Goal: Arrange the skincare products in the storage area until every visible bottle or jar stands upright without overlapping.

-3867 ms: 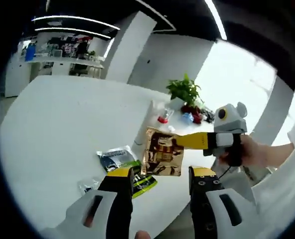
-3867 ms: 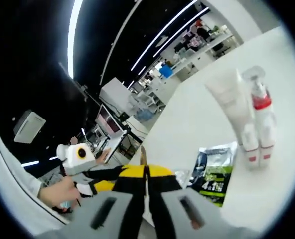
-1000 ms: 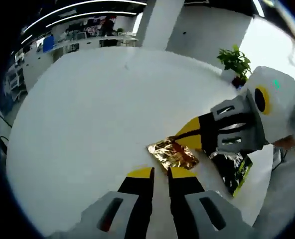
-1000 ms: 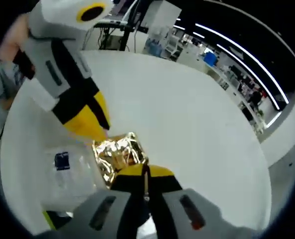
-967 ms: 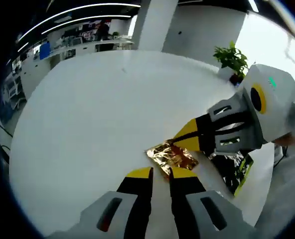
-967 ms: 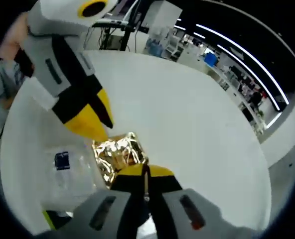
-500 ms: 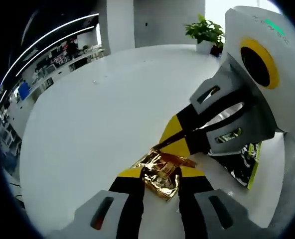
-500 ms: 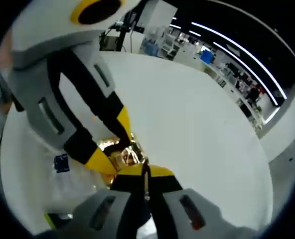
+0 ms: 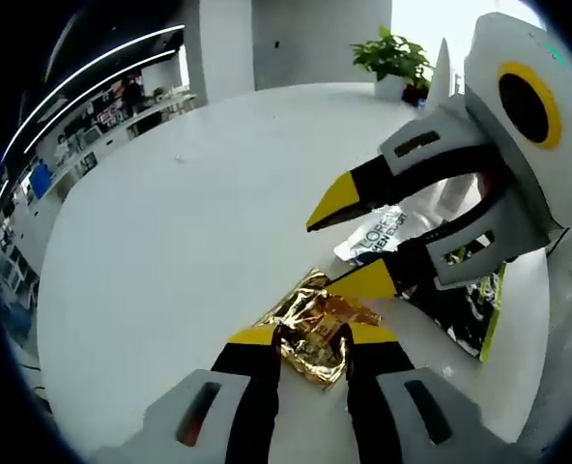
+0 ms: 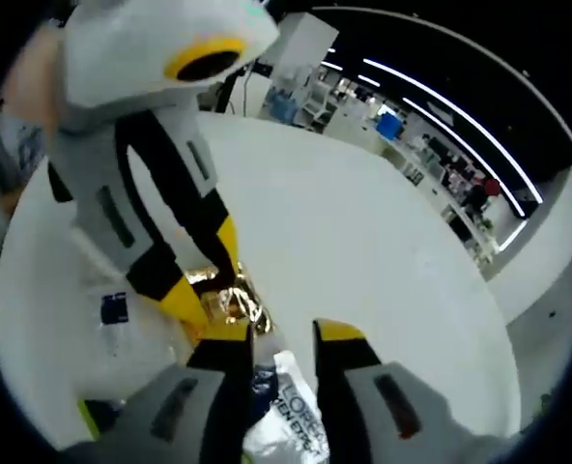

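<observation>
A white sachet point(image 10: 291, 411) carries dark lettering that reads "L'OREAL" with "MEN EXPERT" beneath; the same sachet point(image 9: 378, 230) shows that print in the left gripper view, less clearly.

Bright, even light — window glare top right, ceiling strips streaked; edges bend, blur.

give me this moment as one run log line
left gripper: shut on gold sachet | right gripper: open, just past sachet | white sachet: between right jaws | surface: white table
</observation>
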